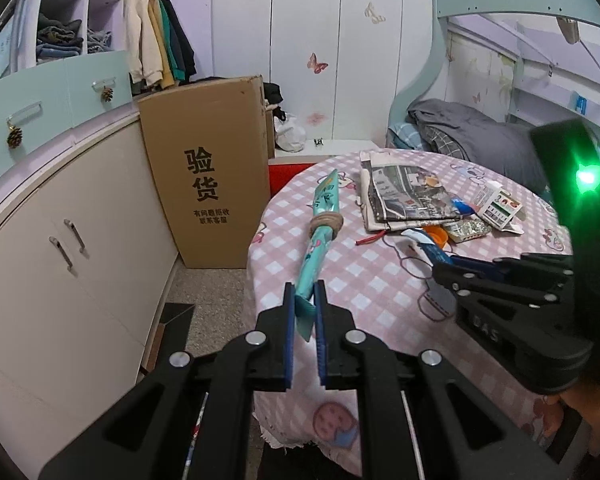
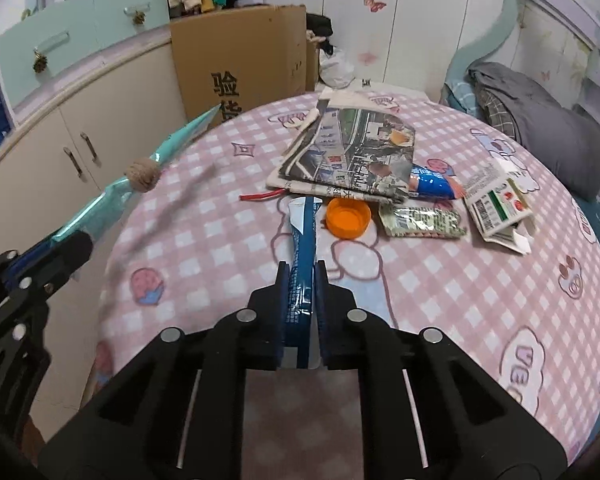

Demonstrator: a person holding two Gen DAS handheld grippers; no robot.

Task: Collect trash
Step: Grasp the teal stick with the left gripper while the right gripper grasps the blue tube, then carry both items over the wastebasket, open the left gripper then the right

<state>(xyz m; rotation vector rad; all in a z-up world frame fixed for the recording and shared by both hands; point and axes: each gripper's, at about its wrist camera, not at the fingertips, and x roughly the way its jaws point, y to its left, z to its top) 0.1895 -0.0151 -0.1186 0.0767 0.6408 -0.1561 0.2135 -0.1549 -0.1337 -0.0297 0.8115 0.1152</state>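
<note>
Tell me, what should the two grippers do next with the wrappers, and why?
Probably lift both clear of the table. The left gripper is shut on the teal wrapper, the right gripper on the blue wrapper, whose far end lies beside the orange cap.

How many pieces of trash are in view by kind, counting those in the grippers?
Long wrappers held in a gripper: 2, teal wrapper and dark blue wrapper
Flat packets on the table: 3, blue packet, green packet, white carton
Newspaper: 1
Orange cap: 1
Red strip: 1
Total: 8
</note>
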